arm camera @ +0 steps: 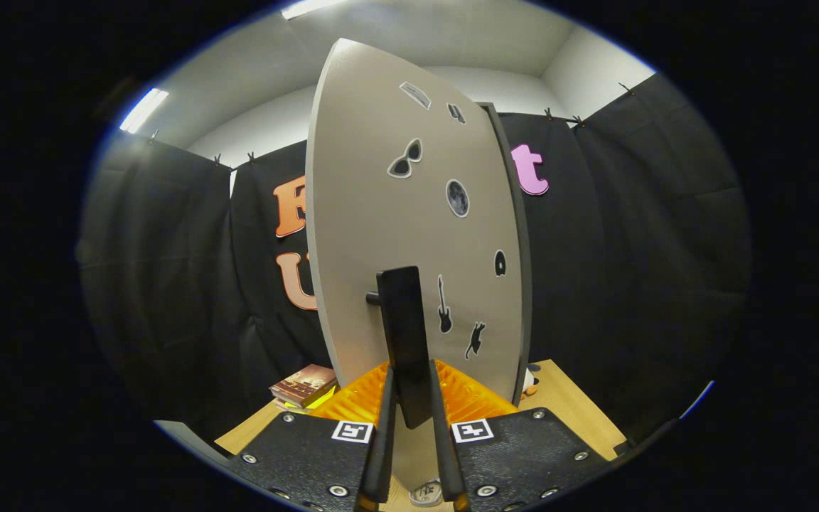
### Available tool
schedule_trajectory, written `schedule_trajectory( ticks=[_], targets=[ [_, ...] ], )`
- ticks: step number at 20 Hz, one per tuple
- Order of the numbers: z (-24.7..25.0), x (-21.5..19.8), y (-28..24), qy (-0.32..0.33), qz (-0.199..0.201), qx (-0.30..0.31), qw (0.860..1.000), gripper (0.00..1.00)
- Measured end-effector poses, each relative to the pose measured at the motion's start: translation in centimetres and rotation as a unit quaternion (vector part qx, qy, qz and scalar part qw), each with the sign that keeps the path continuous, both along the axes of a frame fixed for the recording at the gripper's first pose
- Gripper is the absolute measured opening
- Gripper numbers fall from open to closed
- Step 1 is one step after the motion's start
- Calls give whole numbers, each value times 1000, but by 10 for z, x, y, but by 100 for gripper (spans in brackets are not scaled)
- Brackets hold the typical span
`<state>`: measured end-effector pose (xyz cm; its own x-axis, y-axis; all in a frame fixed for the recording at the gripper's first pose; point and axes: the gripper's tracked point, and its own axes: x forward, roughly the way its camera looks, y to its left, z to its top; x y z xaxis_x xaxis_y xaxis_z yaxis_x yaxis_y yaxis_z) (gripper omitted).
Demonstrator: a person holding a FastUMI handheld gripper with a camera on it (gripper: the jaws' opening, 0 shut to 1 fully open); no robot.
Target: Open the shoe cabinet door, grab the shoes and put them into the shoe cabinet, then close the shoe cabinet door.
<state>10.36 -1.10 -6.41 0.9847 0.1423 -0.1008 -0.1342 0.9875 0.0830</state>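
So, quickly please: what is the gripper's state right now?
Gripper: shut on the black handle of the shoe cabinet door, one finger on each side.

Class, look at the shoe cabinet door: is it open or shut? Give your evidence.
Open. The shoe cabinet door stands swung out edge-on, booth cloth visible on both sides. The hand-held gripper has both fingers clamped on its black handle.
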Motion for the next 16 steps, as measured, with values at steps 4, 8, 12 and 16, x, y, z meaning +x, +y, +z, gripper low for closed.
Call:
schedule_trajectory(
  ticks=[4, 8, 12, 16],
  targets=[
    [0, -7, -22, 1, -19, -9, 1000, 27],
    [1, -15, -53, -5, -42, -32, 999, 28],
    [1, -21, -79, -8, -65, -30, 997, 32],
    [2, -23, -109, -14, -95, -27, 995, 34]
  ],
)
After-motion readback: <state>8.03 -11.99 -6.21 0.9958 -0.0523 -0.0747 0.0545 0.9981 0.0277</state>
